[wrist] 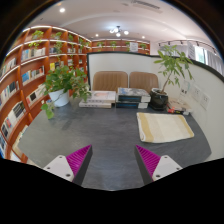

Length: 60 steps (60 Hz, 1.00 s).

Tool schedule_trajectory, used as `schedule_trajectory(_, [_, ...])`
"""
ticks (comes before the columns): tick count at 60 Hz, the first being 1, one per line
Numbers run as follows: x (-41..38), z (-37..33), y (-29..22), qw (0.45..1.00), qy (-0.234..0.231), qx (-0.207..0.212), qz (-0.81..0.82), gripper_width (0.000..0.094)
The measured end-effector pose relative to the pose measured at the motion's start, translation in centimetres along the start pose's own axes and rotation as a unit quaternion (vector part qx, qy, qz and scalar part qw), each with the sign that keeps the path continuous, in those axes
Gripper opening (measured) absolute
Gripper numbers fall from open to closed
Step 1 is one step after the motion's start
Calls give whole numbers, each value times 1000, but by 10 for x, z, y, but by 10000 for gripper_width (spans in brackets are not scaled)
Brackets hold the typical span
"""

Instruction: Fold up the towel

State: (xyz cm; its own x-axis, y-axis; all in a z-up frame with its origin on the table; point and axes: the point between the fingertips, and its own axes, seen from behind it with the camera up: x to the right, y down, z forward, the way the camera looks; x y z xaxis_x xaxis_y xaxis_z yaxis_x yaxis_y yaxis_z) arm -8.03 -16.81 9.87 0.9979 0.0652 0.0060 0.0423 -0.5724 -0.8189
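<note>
- Currently the hand-held gripper [113, 160] hovers over the counter [100, 135], fingers spread wide, holding nothing.
- Beyond the fingers, the towel [164, 126] lies flat.

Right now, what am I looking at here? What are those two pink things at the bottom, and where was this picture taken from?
The picture comes from a wide-angle camera fixed on a hand-held tool that a person carries; there is no robot arm. The camera looks forward along the tool's two fingers, so the pink shapes are the pads on the fingers of the tongs. The fingers stand apart, open, and hold nothing.

Beyond them is a grey table. On it lies a beige towel, spread flat, ahead of the tongs and toward their right finger; that is the thing to be folded, and it is not yet touched. Farther back are a stack of books, a leafy potted plant and a taller plant in a dark pot. Bookshelves line the wall behind.
</note>
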Motion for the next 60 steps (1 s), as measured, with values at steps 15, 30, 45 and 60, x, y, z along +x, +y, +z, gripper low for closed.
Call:
schedule_trajectory(15, [116,99,-21,999,41,-15,-4,835])
schedule_trajectory(30, [146,193,-32,999,18,-32,-17,617])
schedule_trajectory(45, [170,211,-17,998,41,-40,-22,33])
schedule_trajectory(60, [149,205,-38,995,-30,-73,61,30])
